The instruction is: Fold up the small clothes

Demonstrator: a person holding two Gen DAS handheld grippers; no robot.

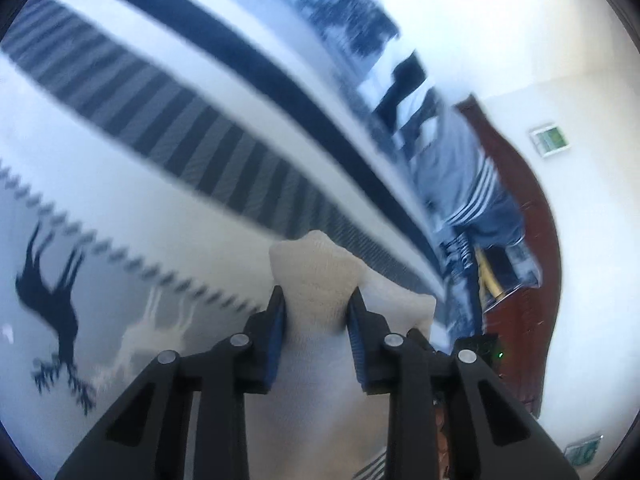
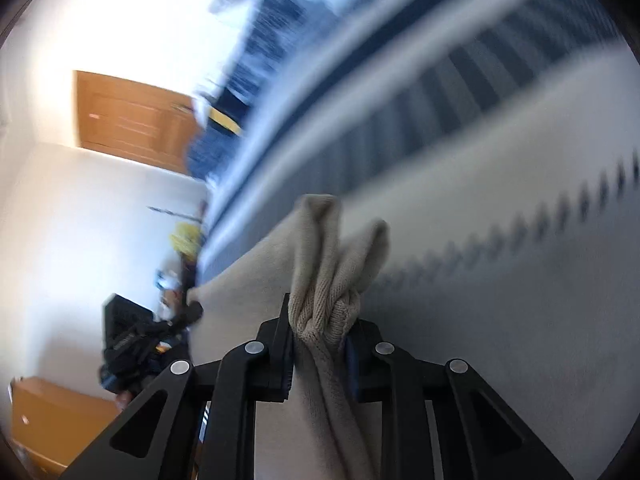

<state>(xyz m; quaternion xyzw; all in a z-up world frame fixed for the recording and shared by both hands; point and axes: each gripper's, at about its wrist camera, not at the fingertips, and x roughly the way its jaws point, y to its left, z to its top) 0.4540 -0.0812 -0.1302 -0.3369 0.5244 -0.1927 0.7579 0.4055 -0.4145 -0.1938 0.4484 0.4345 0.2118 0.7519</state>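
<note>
Cream knit garment [image 1: 316,280], small, ribbed weave, lifted off the patterned bedspread [image 1: 160,184] and gripped at two separate places. Which piece of clothing it is cannot be told; only bunched edges show.

Left gripper [image 1: 316,314]: blue pads [image 1: 276,336] pressed against a thick wad of the knit, which bulges up past the fingertips. A further lobe of the cloth pokes out on the side away from the bedspread's stag print [image 1: 52,296].

Right gripper [image 2: 320,330]: jaws clamped on a gathered, twisted pinch of the same cream fabric [image 2: 332,264]. Two loose flaps stand up beyond the tips; a long tail of cloth drops back under the tool. From this pinch a taut edge runs away toward the foot of the bedspread and the wooden door [image 2: 132,116] beyond.

Both views heavily motion-blurred and tilted; the bedspread's striped bands streak across them.

Progress, as judged: early. Garment is picked up and stretched between the two tools, not laid flat. No crease or folded layer is visible. No finished, folded pile can be made out either. Remaining, likely: spread it on the bedspread, bring the edges over, set it down, let go.

Striped dark clothing [image 1: 472,188] lies farther up the bedspread, near its edge; whether folded, cannot tell.
</note>
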